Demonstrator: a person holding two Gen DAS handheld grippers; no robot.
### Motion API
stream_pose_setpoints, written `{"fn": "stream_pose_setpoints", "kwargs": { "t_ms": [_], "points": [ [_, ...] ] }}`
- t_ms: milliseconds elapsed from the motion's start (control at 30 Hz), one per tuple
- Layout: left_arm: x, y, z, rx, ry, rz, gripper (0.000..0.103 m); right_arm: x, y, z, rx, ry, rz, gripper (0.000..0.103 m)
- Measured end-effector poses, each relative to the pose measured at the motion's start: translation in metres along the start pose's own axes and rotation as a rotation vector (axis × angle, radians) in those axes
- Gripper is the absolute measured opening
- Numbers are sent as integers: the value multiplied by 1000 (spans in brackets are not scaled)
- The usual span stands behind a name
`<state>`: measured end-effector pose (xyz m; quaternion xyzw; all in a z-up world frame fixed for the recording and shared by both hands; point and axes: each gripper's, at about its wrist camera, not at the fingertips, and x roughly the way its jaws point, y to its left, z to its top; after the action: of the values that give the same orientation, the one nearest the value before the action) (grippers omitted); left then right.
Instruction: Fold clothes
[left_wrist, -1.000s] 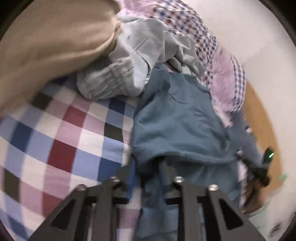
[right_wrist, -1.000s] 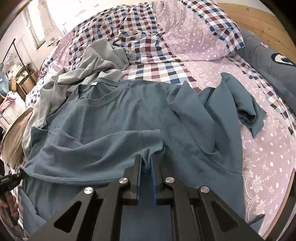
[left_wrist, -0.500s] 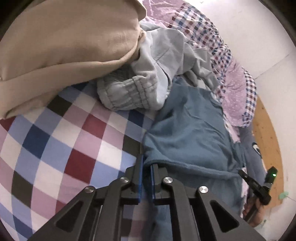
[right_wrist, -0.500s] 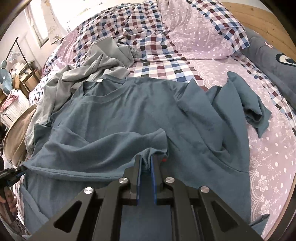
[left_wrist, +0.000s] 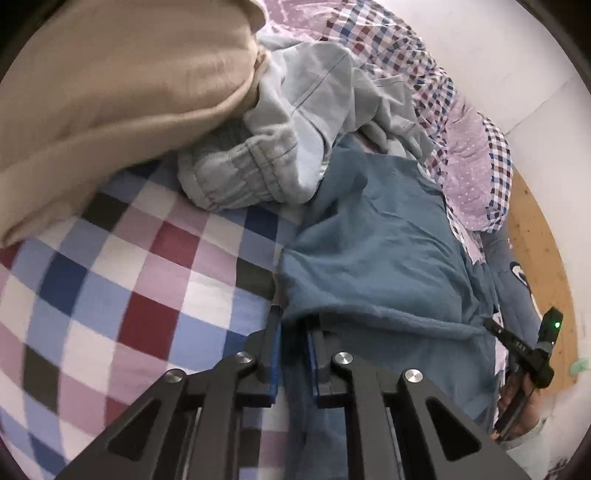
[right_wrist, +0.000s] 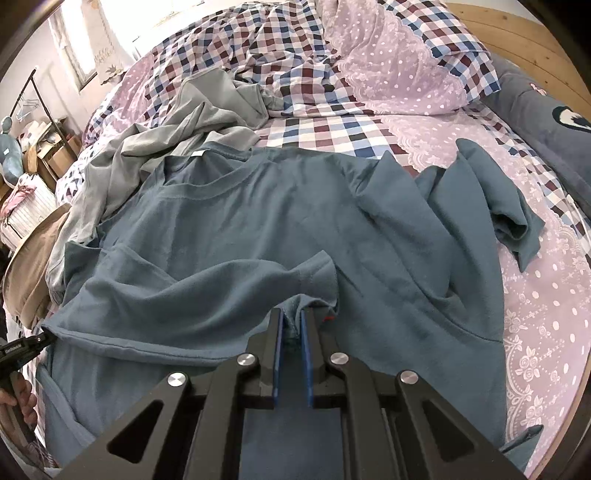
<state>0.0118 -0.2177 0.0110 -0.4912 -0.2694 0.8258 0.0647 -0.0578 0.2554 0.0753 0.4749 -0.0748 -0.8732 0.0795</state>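
- Teal-blue T-shirt (right_wrist: 280, 221) lies spread front-up across the checked bedsheet (right_wrist: 325, 133), collar toward 11 o'clock in the right wrist view, its bottom hem lifted and folded up over the body.
- Right gripper (right_wrist: 291, 325) is clamped on a bunched corner of that hem, blue pads nearly together with cloth pinched between them.
- Left gripper (left_wrist: 293, 325) is likewise closed on the opposite hem corner; the fabric runs taut from it toward 3 o'clock in the left wrist view.
- One sleeve (right_wrist: 513, 218) lies crumpled at 2 o'clock on the pink dotted part of the bedding.
- Grey garment (right_wrist: 192, 125) is heaped at 10 o'clock, touching the shirt's shoulder.
- Pale blue trousers (left_wrist: 255, 173) with an elastic waistband sit at 12 o'clock of the left gripper, partly under a tan garment (left_wrist: 110, 92).
- Checked pillow (right_wrist: 406, 62) with a lace-trimmed pink panel rests at 1 o'clock by the wooden headboard (right_wrist: 517, 22).
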Motion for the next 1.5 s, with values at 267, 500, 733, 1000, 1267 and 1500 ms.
{"fn": "stream_pose_setpoints", "kwargs": {
  "t_ms": [267, 500, 733, 1000, 1267, 1500],
  "points": [
    [-10, -6, 0, 37, -87, 76, 7, -3, -2, 0, 0, -6, -1, 8],
    [-11, -5, -5, 70, -3, 35, 9, -3, -1, 0, -3, -5, -3, 8],
    [-13, -3, -9, 72, 36, 7, 19, 0, 2, -2, -5, 1, -9, 9],
    [-2, -24, -13, 206, -11, 160, 7, -4, 2, -3, -45, -6, -54, 8],
    [1, -29, -16, 247, -12, 217, 7, -34, -14, -1, -50, -91, -155, 8],
    [2, -35, -18, 290, -16, 260, 7, -17, -27, -8, -36, -27, -168, 8]
  ]
}}
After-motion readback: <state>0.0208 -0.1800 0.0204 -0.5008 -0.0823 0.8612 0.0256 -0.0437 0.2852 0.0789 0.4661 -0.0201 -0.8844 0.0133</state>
